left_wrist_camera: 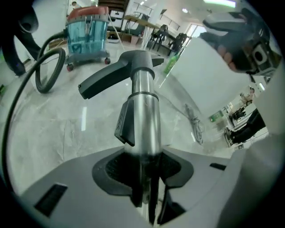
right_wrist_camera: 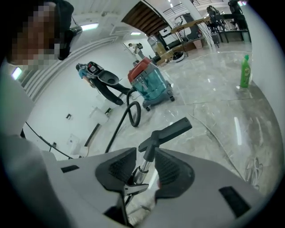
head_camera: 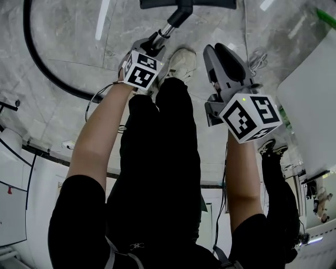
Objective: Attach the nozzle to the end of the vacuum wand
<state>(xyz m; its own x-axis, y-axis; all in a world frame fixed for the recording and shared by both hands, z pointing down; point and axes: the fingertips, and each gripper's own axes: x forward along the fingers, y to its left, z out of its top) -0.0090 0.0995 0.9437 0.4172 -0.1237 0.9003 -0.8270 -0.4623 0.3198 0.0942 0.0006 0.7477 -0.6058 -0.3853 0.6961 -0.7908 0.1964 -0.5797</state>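
Observation:
The metal vacuum wand (head_camera: 167,30) rises between my two grippers, and the dark floor nozzle (head_camera: 189,4) sits on its far end. In the left gripper view the wand (left_wrist_camera: 144,120) runs straight out between the pads to the nozzle (left_wrist_camera: 129,67). My left gripper (head_camera: 155,41) (left_wrist_camera: 144,178) is shut on the wand. My right gripper (head_camera: 220,50) (right_wrist_camera: 144,168) hangs to the right of it, its jaws apart and holding nothing. Through its gap the wand (right_wrist_camera: 141,171) and nozzle (right_wrist_camera: 171,131) show farther off.
A teal canister vacuum (right_wrist_camera: 151,82) (left_wrist_camera: 87,33) stands on the marble floor, and its black hose (head_camera: 42,58) (left_wrist_camera: 46,71) loops round at the left. A green bottle (right_wrist_camera: 245,71) stands farther off. A white panel (head_camera: 310,105) is at the right, a cable (head_camera: 257,60) lies near it, and the person's shoe (head_camera: 181,63) is below the wand.

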